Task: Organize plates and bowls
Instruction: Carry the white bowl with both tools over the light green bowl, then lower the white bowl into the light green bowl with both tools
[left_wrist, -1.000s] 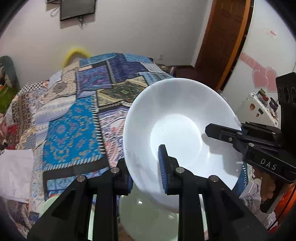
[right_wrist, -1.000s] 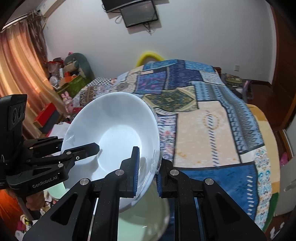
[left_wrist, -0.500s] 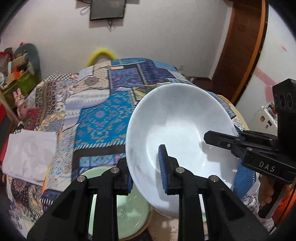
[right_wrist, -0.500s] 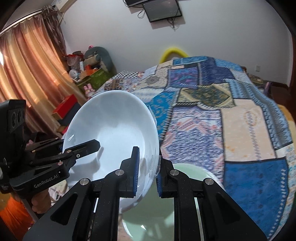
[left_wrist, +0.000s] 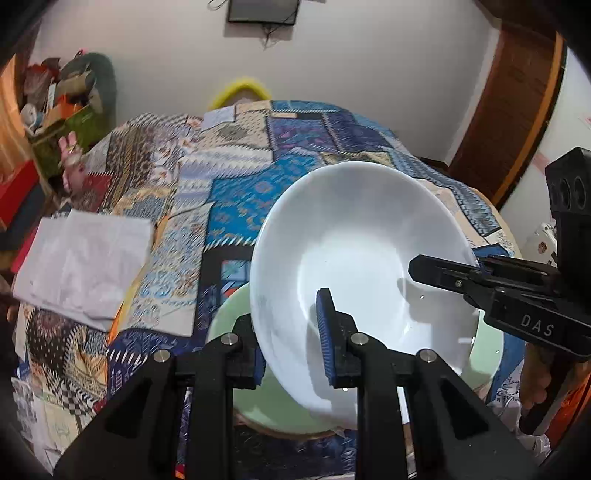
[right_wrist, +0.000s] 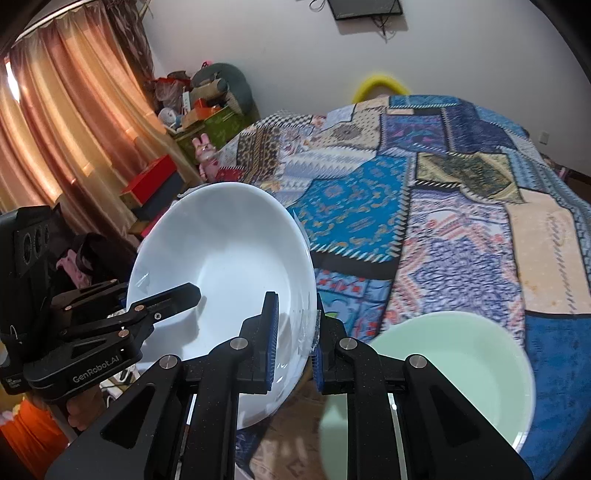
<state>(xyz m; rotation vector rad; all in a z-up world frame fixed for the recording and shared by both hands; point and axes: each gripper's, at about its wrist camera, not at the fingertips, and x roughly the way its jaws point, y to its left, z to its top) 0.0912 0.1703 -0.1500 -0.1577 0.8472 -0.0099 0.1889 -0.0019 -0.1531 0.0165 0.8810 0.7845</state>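
In the left wrist view, the left gripper (left_wrist: 293, 334) was clamped on the near-left rim of a wide, glossy white ceramic bowl (left_wrist: 354, 258), one blue-padded finger inside the bowl and the other outside its wall. The bowl was tilted, its opening facing the camera, and was held in the air above a pale green round bowl (left_wrist: 487, 350) that showed beneath it at the lower left and right. The right gripper (left_wrist: 439, 271) reached in from the right and gripped the opposite rim. A patchwork quilt in blue and cream patterns (left_wrist: 240, 199) covered the bed behind, with a folded white cloth (left_wrist: 85, 262) lying on its left edge.

In the right wrist view, the right gripper (right_wrist: 293, 338) pinched the near-right rim of the white bowl (right_wrist: 229, 258), with its jaws nearly together around the thin wall. The left gripper (right_wrist: 162, 301) held the far-left rim. The pale green bowl (right_wrist: 454, 358) sat lower right, just beside the white bowl and partly behind the gripper's right finger. The quilt (right_wrist: 424, 206) stretched beyond, and orange-brown curtains (right_wrist: 66, 122) hung at the left.
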